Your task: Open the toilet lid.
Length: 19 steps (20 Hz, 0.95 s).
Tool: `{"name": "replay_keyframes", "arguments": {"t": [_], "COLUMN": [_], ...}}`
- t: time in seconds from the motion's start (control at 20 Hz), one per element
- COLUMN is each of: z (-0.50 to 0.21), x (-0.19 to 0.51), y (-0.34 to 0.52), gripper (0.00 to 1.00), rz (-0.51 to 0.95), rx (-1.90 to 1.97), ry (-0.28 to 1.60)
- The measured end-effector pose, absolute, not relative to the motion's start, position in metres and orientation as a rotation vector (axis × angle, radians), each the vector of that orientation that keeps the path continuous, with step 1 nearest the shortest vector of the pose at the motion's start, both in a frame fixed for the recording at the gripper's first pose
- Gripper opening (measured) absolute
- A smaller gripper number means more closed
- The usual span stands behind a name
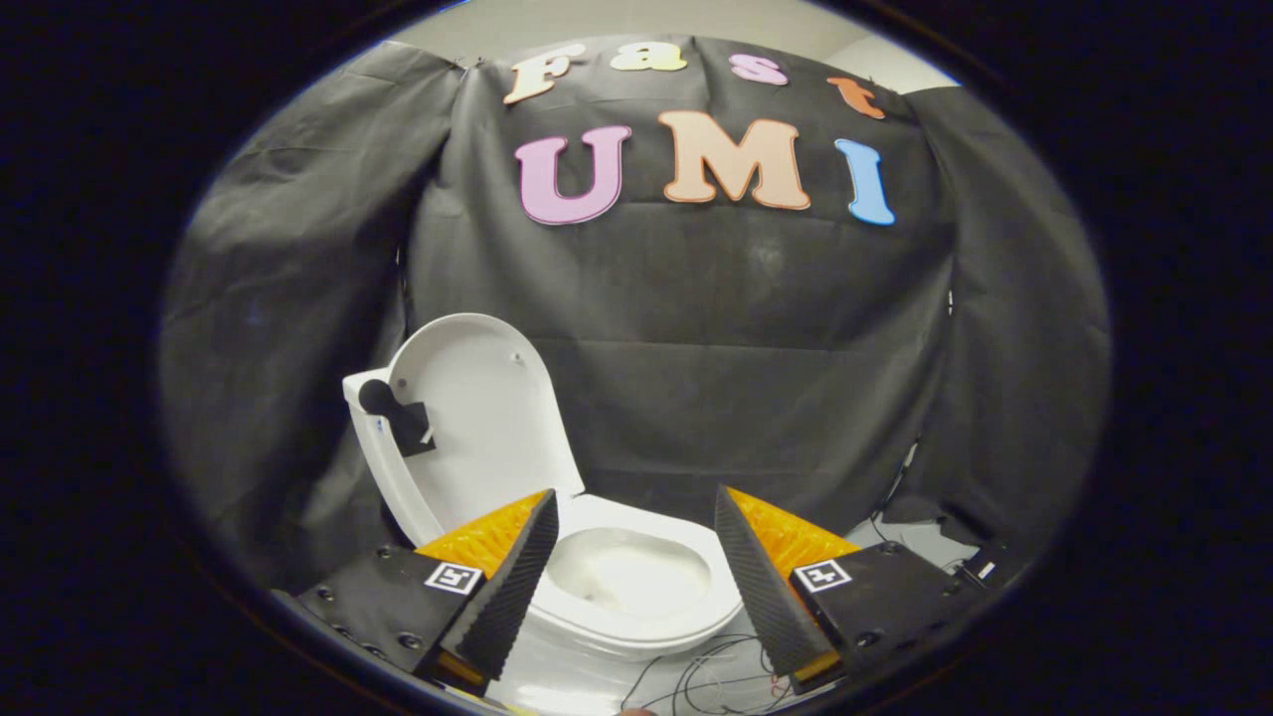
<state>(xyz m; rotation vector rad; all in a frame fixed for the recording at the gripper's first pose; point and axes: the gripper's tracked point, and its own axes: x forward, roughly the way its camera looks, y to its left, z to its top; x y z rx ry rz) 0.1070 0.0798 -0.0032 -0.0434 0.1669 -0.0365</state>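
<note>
**Fingers apart, lid already upright**

Fingers (517, 577) spread wide, nothing between the pads; gripper (636, 582) empty, hovering above the front of the toilet. Orange backs and ribbed black faces visible on both, a square marker on each black mount.

Just ahead, between and below the tips: seat (686, 617) down on the bowl (627, 572), white, rim unobstructed. Loose thin wires (716, 671) on the pale floor near the bowl's front, under the right finger.

Beyond the left finger, up and to the left: lid (482, 418) raised, standing near vertical, underside facing the gripper, leaning back at the hinge end. Long axis running up from the hinge, tilted slightly leftward. Small black knob on a bracket (393, 408) fixed at the lid's left edge, probably the grab point. Not touching either finger; well apart.

Judgement: task looks done or all but done, lid open. Any further push would go away and leftward from the left finger, which sits nearer the lid.

Farther back: black cloth wall (746, 378) behind everything.
</note>
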Motion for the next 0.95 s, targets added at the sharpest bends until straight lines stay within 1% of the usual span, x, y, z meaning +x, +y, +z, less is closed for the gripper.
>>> {"name": "replay_keyframes", "arguments": {"t": [0.1, 0.25, 0.55, 0.95], "z": [0.0, -0.001, 0.007, -0.01], "x": [0.112, 0.114, 0.12, 0.125], "y": [0.075, 0.063, 0.078, 0.09], "gripper": [0.98, 0.98, 0.98, 0.98], "rz": [-0.036, -0.073, -0.059, -0.043], "rx": [-0.015, -0.01, 0.036, 0.045], "ry": [0.16, 0.163, 0.12, 0.17]}}
